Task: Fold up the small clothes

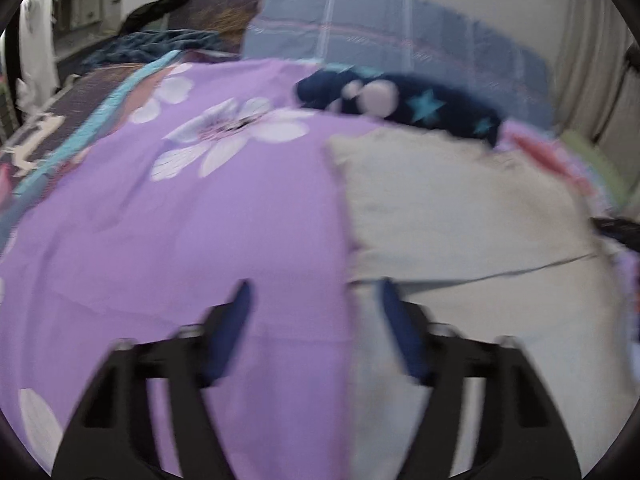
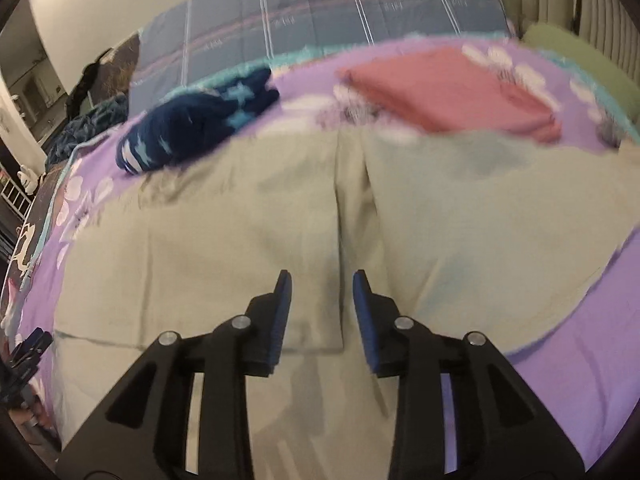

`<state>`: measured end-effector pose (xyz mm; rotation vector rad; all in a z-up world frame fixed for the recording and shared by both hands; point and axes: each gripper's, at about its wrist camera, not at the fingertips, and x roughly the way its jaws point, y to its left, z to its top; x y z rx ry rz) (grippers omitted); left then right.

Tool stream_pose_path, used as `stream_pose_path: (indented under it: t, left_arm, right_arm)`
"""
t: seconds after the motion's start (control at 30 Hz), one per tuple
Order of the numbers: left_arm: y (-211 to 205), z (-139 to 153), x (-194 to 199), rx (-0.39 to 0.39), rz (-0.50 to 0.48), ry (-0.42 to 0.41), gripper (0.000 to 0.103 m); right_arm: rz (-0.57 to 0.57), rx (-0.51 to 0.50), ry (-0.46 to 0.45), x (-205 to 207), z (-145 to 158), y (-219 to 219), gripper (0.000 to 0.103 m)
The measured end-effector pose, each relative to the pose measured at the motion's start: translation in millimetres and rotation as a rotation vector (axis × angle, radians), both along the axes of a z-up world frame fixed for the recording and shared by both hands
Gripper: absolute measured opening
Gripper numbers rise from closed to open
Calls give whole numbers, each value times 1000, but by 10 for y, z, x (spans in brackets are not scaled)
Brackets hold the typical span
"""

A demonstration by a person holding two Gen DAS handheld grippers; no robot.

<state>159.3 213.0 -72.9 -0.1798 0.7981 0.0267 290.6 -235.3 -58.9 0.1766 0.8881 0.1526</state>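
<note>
My left gripper point(image 1: 314, 288) gapes wide and my right gripper point(image 2: 322, 280) is narrower, both empty. The beige garment point(image 2: 248, 236) fills mid-frame on the purple sheet point(image 1: 160, 220). I see no containers or readable writing.

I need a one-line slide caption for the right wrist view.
Open right gripper above beige garment on purple floral bedsheet, near a folded pink cloth.

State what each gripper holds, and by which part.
Nothing is held. Left gripper and right gripper are open, empty, above the flat beige cloth garment.
</note>
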Motion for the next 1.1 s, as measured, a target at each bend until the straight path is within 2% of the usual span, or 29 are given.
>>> stream_pose_path:
  t: [0.03, 0.07, 0.13, 0.2, 0.23, 0.27, 0.3, 0.33, 0.37, 0.43, 0.53, 0.57, 0.6, 0.63, 0.67, 0.7, 0.73, 0.8, 0.83, 0.9, 1.0, 1.07, 1.1]
  left_arm:
    - [-8, 86, 10, -36, -12, -23, 39]
    - [-39, 145, 41, -50, -20, -41, 37]
    - [-203, 249, 204, -35, -64, -82, 37]
    - [-381, 241, 385, -13, -114, -97, 37]
    - [-506, 176, 527, 2, -151, -84, 37]
    - [-615, 65, 666, 25, -169, -52, 37]
    - [-713, -105, 807, 51, -185, 7, 40]
    - [-788, -269, 902, 75, -197, 73, 43]
    - [-856, -345, 938, 115, -202, 77, 47]
    - [-967, -298, 927, 187, -204, 76, 50]
    - [-1057, -337, 914, 251, -195, 72, 54]
    - [-1057, -334, 922, 267, -176, 77, 69]
    - [-1033, -341, 933, 292, -128, 87, 99]
    - [-916, -355, 975, 290, -49, 118, 102]
    - [-805, -366, 1001, 213, -38, 142, 102]
    - [-727, -353, 1002, 164, -30, 147, 102]
    - [-678, -321, 979, 152, 5, 138, 102]
    - [-647, -223, 924, 111, 38, 107, 97]
    - [-649, -108, 889, 44, 46, 61, 95]
    - [-722, 88, 859, -2, 55, -13, 88]
    - [-1106, 369, 922, 81, -21, -124, 82]
    - [-1518, 382, 1010, 141, -158, -139, 82]
    - [-1609, 356, 1058, 149, -193, -132, 82]
  right_arm:
    - [24, 31, -5, 25, 22, 32, 32]
    - [45, 58, -1, 48, 23, 54, 27]
    - [84, 111, 35, 117, -58, 157, 23]
    - [67, 74, 108, 207, -249, 254, 22]
    - [44, 52, 155, 258, -408, 274, 20]
    - [37, 55, 146, 261, -480, 269, 19]
    - [48, 43, 91, 223, -492, 283, 19]
    - [66, 12, 76, 201, -488, 319, 19]
    - [75, -11, 65, 184, -479, 348, 19]
    - [73, -13, 58, 175, -489, 352, 19]
    - [79, -14, 63, 204, -484, 361, 19]
    - [85, -14, 63, 226, -476, 343, 19]
    - [92, -6, 64, 212, -452, 319, 17]
    - [89, 15, 68, 169, -412, 259, 15]
    - [77, 46, 72, 112, -379, 177, 14]
    - [48, 87, 59, 53, -289, 4, 14]
    - [14, 111, 19, -28, -158, -226, 14]
    - [-60, 108, -69, -147, 87, -669, 14]
    - [-127, 102, -124, -214, 239, -1005, 14]
    - [-272, 98, -169, -283, 434, -1665, 17]
    - [-524, 159, -152, -371, 520, -2688, 20]
    - [-633, 238, -120, -428, 447, -3225, 20]
    - [-694, 285, -110, -477, 381, -3477, 20]
